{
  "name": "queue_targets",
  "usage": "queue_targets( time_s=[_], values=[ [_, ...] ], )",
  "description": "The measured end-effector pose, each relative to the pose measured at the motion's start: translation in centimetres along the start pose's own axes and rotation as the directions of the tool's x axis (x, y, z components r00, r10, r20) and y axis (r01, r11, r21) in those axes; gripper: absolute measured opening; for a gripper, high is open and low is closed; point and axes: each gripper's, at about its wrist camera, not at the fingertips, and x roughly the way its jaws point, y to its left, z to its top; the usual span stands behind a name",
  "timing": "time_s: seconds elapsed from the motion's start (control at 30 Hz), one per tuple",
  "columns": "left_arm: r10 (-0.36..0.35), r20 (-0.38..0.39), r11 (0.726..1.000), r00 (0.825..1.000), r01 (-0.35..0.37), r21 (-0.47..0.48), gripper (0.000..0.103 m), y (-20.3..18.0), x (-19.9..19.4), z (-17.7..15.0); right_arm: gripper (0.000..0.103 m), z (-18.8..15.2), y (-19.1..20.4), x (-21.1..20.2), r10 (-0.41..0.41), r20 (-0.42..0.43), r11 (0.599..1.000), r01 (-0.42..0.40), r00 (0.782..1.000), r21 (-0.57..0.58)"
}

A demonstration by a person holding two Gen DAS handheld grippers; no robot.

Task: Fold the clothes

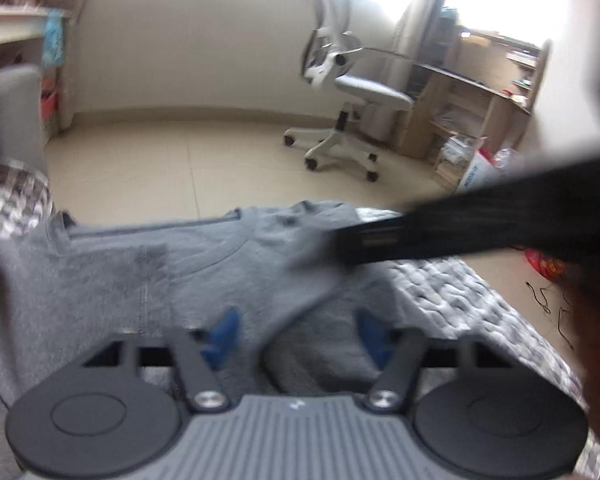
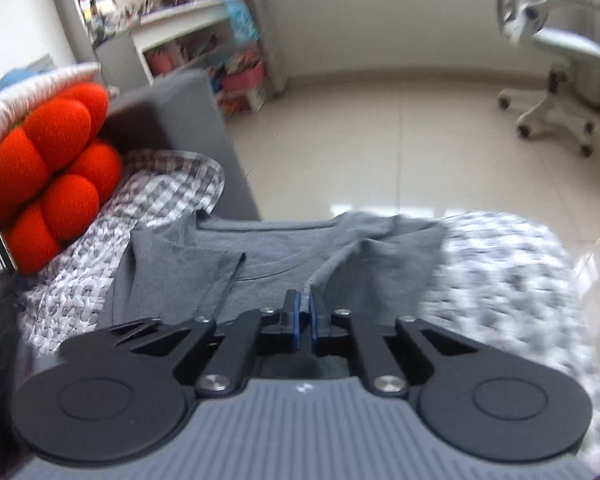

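A grey T-shirt (image 1: 100,280) lies spread on a grey-and-white patterned cover (image 1: 440,288), collar toward the far edge. In the left wrist view my left gripper (image 1: 298,332) hovers low over the shirt. Its blue pads (image 1: 224,336) stand apart, with a raised fold of the cloth between them. My right gripper (image 1: 340,240) reaches in from the right as a black bar and lifts that fold. In the right wrist view the right gripper (image 2: 306,308) is shut on a hemmed edge of the grey T-shirt (image 2: 292,240), which is pulled up into a ridge.
An orange cushion (image 2: 48,172) and a grey upholstered arm (image 2: 204,128) sit at the left of the cover (image 2: 500,264). Beyond the cover's far edge is tiled floor with a white office chair (image 1: 352,92). A wooden desk with shelves (image 1: 480,112) stands right; cables (image 1: 548,300) lie on the floor.
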Motion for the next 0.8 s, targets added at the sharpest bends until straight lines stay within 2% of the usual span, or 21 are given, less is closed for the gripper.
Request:
queue_targets(
  time_s=[0.03, 0.07, 0.1, 0.13, 0.17, 0.37, 0.47, 0.57, 0.63, 0.67, 0.7, 0.8],
  values=[
    [-0.001, -0.008, 0.999, 1.000, 0.001, -0.033, 0.028, 0.4, 0.2, 0.1, 0.016, -0.9, -0.5, -1.6, -0.009, 0.018, 1.000, 0.009, 1.000, -0.009],
    [-0.008, -0.012, 0.998, 1.000, 0.007, -0.063, 0.017, 0.7, 0.3, 0.2, 0.019, -1.8, -0.9, -3.2, -0.020, 0.031, 0.999, 0.021, 0.999, -0.024],
    [-0.017, -0.014, 0.996, 1.000, 0.015, -0.091, 0.008, 1.0, 0.3, 0.3, 0.028, -3.3, -1.3, -4.9, -0.034, 0.040, 0.998, 0.036, 0.999, -0.045],
    [-0.025, -0.016, 0.993, 1.000, 0.023, -0.118, 0.005, 1.4, 0.3, 0.4, 0.032, -5.0, -1.8, -6.8, -0.046, 0.044, 0.997, 0.049, 0.998, -0.063],
    [-0.035, -0.017, 0.989, 0.999, 0.032, -0.145, 0.003, 1.7, 0.2, 0.5, 0.035, -6.9, -2.2, -8.4, -0.059, 0.034, 0.995, 0.061, 0.998, -0.078],
    [-0.090, 0.008, 0.956, 0.996, 0.088, -0.279, 0.003, 3.2, -0.2, 0.3, 0.035, -17.6, -3.4, -16.9, -0.134, -0.068, 0.981, 0.122, 0.989, -0.151],
    [-0.088, 0.007, 0.944, 0.996, 0.086, -0.318, 0.003, 3.4, -0.1, 0.4, 0.035, -20.9, -3.2, -18.4, -0.123, -0.135, 0.984, 0.103, 0.983, -0.145],
    [-0.079, 0.009, 0.929, 0.997, 0.077, -0.361, 0.003, 3.6, -0.1, 0.4, 0.035, -22.5, -3.6, -18.7, -0.092, -0.156, 0.995, 0.085, 0.983, -0.055],
    [-0.075, 0.013, 0.918, 0.997, 0.074, -0.389, 0.003, 3.8, -0.2, 0.5, 0.029, -23.0, -3.7, -18.7, -0.083, -0.138, 0.997, 0.082, 0.987, -0.014],
    [-0.075, 0.017, 0.913, 0.997, 0.076, -0.401, 0.003, 3.8, -0.3, 0.6, 0.013, -23.1, -3.6, -18.7, -0.090, -0.129, 0.996, 0.091, 0.988, -0.001],
    [-0.075, 0.022, 0.907, 0.997, 0.077, -0.414, 0.003, 3.9, -0.4, 0.6, 0.007, -23.1, -3.4, -18.8, -0.101, -0.124, 0.995, 0.102, 0.987, 0.003],
    [-0.080, 0.041, 0.894, 0.996, 0.090, -0.438, 0.003, 4.0, -0.8, 0.9, 0.006, -22.9, -1.6, -19.6, -0.118, -0.087, 0.992, 0.115, 0.989, -0.046]
  ],
)
